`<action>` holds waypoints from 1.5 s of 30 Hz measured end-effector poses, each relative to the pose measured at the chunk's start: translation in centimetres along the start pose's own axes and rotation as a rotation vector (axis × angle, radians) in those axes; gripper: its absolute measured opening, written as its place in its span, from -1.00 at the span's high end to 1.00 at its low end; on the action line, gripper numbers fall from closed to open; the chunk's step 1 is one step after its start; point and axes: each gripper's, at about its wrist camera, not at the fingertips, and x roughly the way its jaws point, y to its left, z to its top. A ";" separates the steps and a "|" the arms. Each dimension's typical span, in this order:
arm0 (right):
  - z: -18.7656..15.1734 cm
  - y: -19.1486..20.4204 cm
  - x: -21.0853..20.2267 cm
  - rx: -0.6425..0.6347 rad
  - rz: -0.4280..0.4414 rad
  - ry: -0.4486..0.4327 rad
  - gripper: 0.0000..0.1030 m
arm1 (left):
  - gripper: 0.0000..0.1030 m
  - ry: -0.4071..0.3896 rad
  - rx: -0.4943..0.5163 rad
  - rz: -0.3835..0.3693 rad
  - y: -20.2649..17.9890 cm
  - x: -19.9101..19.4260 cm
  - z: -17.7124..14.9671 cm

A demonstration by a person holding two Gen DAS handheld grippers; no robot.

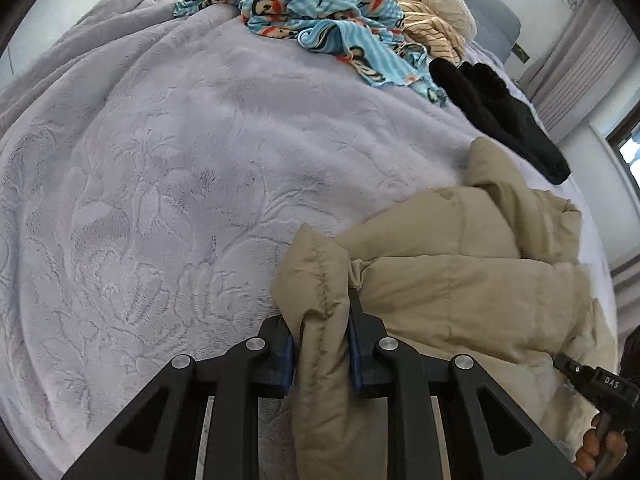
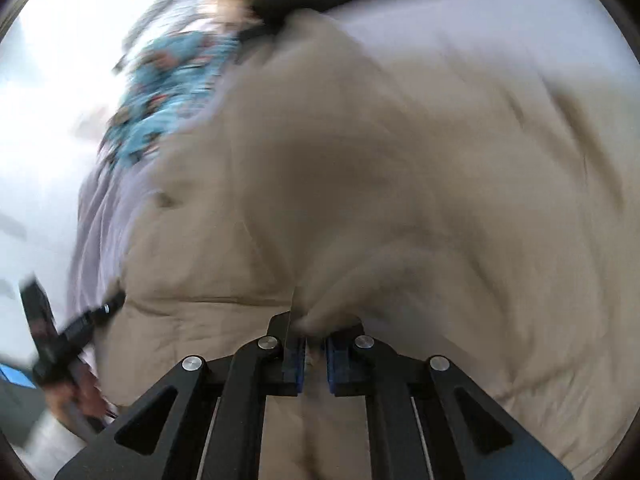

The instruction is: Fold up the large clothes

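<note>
A beige puffer jacket (image 1: 460, 280) lies bunched on the lilac bed blanket (image 1: 180, 168) at the lower right. My left gripper (image 1: 322, 344) is shut on a stitched edge of the jacket, which bulges out between the fingers. In the blurred right wrist view the jacket (image 2: 380, 168) fills most of the frame, and my right gripper (image 2: 314, 354) is shut on a fold of it. The right gripper also shows at the lower right edge of the left wrist view (image 1: 576, 372), and the left gripper shows at the lower left of the right wrist view (image 2: 92, 320).
A blue monkey-print garment (image 1: 320, 12) lies crumpled at the far side of the bed. Beside it are a cream striped garment (image 1: 432, 28) and a black garment (image 1: 500, 112). A curtain (image 1: 580, 60) and a window are beyond the bed at right.
</note>
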 end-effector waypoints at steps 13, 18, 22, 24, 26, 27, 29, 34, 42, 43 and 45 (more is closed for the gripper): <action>2.1 -3.7 -6.8 0.046 0.091 -0.060 -0.68 | 0.47 -0.073 -0.018 0.021 -0.6 -8.9 0.3; 2.8 -4.6 -2.0 0.146 0.137 0.103 0.78 | 0.47 -0.023 0.025 0.106 -2.5 -7.1 -3.3; 0.4 -4.1 -2.4 0.090 0.083 0.091 0.79 | 0.47 0.032 0.061 0.181 -1.5 -3.9 -6.2; -0.7 -4.3 -2.3 0.060 0.063 0.091 0.80 | 0.25 0.022 0.086 0.208 -1.0 -3.1 -6.8; -0.9 -4.1 -2.1 0.007 0.042 0.080 0.82 | 0.10 0.014 0.089 0.228 -0.8 -2.8 -6.8; -0.8 -3.8 -2.0 -0.020 0.028 0.075 0.82 | 0.10 0.020 0.084 0.224 -0.7 -2.7 -6.7; -0.6 -3.5 -2.2 -0.040 0.011 0.076 0.80 | 0.10 0.026 0.079 0.229 -0.8 -3.1 -6.4; -1.2 -3.9 -5.5 -0.050 -0.086 0.039 0.58 | 0.10 0.016 0.080 0.279 -2.1 -5.1 -6.2; -2.6 -6.0 -9.8 -0.024 -0.044 0.034 -0.12 | 0.09 0.036 0.135 0.256 -7.5 -7.6 -7.9; -2.9 -6.5 -10.2 -0.005 -0.029 0.041 -0.16 | 0.09 0.043 0.141 0.246 -8.3 -7.7 -8.2; -3.4 -7.5 -10.8 0.041 0.008 0.053 -0.32 | -0.30 0.064 0.155 0.217 -10.3 -7.8 -9.1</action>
